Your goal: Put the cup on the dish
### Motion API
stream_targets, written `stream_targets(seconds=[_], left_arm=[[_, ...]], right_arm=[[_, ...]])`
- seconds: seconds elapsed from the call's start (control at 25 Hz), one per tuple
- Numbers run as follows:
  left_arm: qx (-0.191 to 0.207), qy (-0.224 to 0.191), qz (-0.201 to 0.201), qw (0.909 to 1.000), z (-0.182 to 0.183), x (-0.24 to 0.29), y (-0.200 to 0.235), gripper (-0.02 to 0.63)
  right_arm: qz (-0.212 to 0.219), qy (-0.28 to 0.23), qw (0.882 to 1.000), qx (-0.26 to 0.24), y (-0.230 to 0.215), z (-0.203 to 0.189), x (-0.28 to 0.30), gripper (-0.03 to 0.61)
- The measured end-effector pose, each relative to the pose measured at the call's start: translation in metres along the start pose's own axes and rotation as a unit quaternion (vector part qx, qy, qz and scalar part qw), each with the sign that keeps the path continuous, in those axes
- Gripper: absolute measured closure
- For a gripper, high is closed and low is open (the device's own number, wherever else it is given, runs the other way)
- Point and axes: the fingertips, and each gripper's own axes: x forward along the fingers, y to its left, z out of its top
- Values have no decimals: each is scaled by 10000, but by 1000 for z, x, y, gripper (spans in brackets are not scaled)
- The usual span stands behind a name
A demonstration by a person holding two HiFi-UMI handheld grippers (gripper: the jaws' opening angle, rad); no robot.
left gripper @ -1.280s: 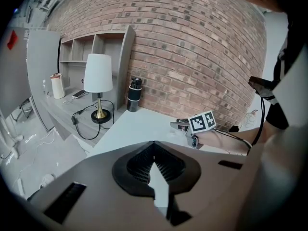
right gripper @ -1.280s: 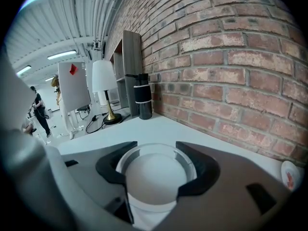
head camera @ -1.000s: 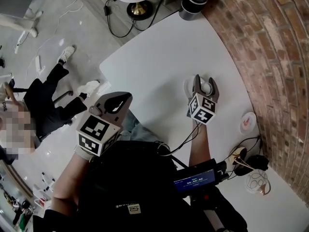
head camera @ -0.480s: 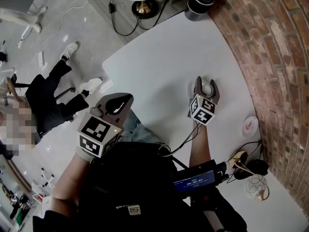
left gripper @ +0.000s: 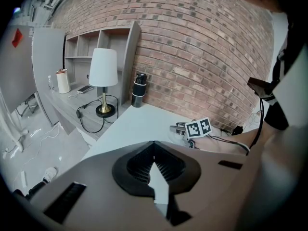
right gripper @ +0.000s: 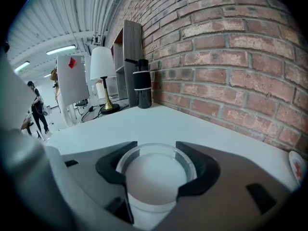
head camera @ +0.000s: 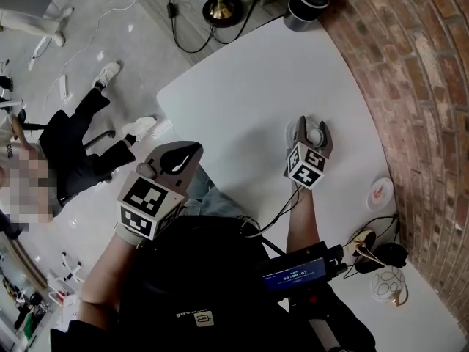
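little had shifted since a second earlier: jaws of the right gripper (right gripper: 155, 149) stayed clasped round the cup (right gripper: 153, 179) on the table (head camera: 249, 86). left gripper (left gripper: 154, 147) jaws were pressed together, empty. best lifted level toward the dish (head camera: 379, 191), well apart rightward.

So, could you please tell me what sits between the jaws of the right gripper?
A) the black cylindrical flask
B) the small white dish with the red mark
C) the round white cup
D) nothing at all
C: the right gripper view shows the round white cup hugged on both sides by the black pads of the right gripper, while the small white dish lies apart by the brick wall.
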Motion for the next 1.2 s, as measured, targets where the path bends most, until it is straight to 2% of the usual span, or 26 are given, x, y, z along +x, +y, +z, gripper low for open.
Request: stream_targets(seconds=[0.28, 1.2], left_arm=[[-124, 42, 63, 9999, -4, -1, 2, 609], [-164, 10, 139, 9998, -6, -5, 6, 609]], right_arm=[[-112, -73, 9999, -69, -1, 0, 3, 327], [-223, -296, 9989, -276, 4, -2, 4, 327]])
